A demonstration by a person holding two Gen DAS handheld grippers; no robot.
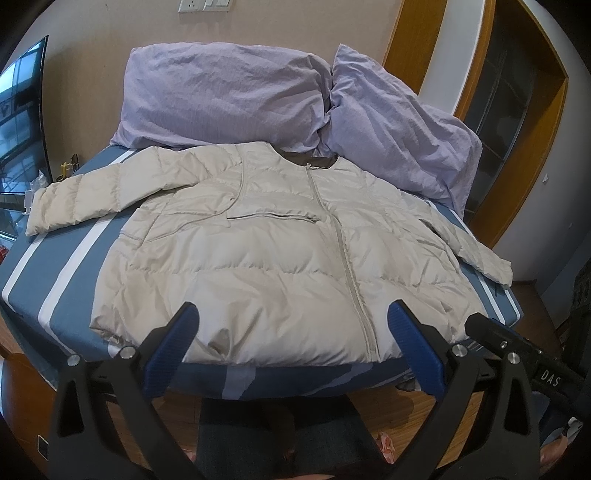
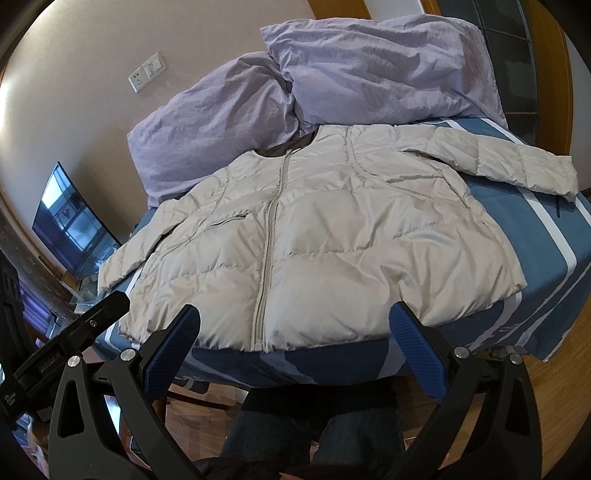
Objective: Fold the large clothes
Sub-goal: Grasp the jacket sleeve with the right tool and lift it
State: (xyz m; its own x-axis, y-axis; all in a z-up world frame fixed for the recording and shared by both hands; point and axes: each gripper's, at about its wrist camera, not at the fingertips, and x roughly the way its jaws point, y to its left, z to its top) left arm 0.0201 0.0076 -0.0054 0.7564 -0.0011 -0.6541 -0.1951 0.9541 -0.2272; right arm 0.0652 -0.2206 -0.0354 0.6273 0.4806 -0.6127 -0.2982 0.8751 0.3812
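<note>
Left wrist view: a dark screen (image 1: pixel 22 122) stands at far left, then the bed (image 1: pixel 55 266), where the cream jacket (image 1: pixel 266 258) lies flat and zipped, sleeves spread, collar toward two lilac pillows (image 1: pixel 229 92). The left gripper (image 1: pixel 293 343) hovers at the hem, jaws wide, holding nothing. The right gripper (image 2: pixel 295 343) hovers likewise, jaws wide and empty.

Beige wall (image 1: pixel 92 55) with socket plate (image 1: pixel 205 4), wooden floor (image 2: pixel 554 387), dark screen (image 2: pixel 70 225) beside blue-striped bed (image 1: pixel 48 280).

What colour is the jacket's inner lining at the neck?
Dark grey-brown lining inside the cream quilted puffer jacket; clearest in the right wrist view.
</note>
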